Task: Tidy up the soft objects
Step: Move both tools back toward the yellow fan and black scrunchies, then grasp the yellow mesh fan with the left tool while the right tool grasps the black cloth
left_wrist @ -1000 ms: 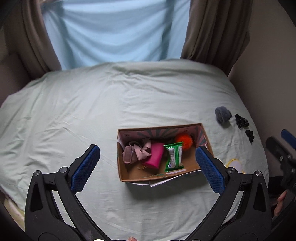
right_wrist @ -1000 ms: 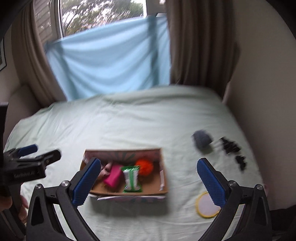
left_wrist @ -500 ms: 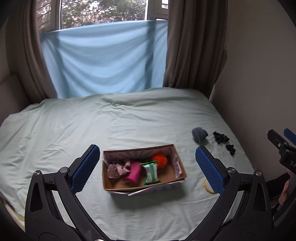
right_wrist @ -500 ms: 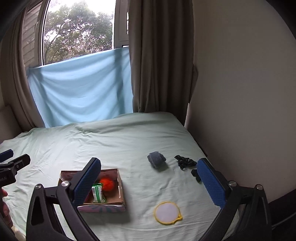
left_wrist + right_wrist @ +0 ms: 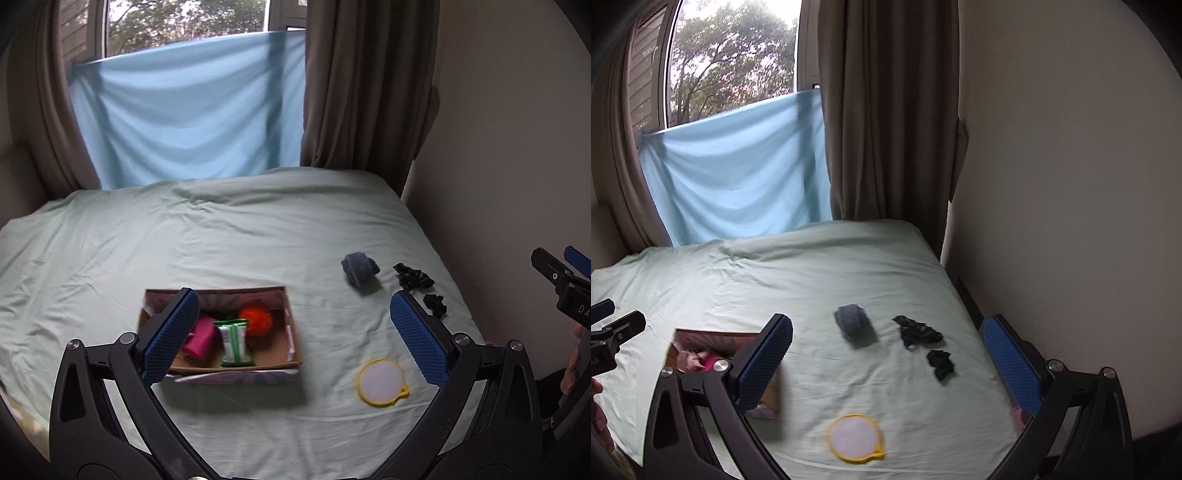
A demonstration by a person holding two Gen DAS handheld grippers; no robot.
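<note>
A cardboard box (image 5: 291, 339) lies on the pale green bed and holds an orange fuzzy ball (image 5: 256, 320), a green packet (image 5: 234, 341) and a pink item (image 5: 201, 339). To its right on the sheet lie a grey-blue rolled cloth (image 5: 359, 272), two black scrunchies (image 5: 413, 278) (image 5: 435, 303) and a round yellow-rimmed pad (image 5: 380, 380). My left gripper (image 5: 295, 336) hangs open above the box's right side, empty. My right gripper (image 5: 886, 363) is open and empty over the grey-blue cloth (image 5: 854, 325), the scrunchies (image 5: 918, 332) and the pad (image 5: 854, 437); the box (image 5: 701, 338) is at its left.
The bed (image 5: 221, 229) runs to a window with a blue sheet (image 5: 184, 107) and brown curtains (image 5: 362, 85). A beige wall (image 5: 1071, 184) borders the bed's right edge. A hand (image 5: 598, 417) shows at the left of the right wrist view.
Both cameras have pulled back, tilted up and swung right. The box has slid to the left in both views, and the pad, cloth and scrunchies now lie between the fingers. Both grippers stayed open.
</note>
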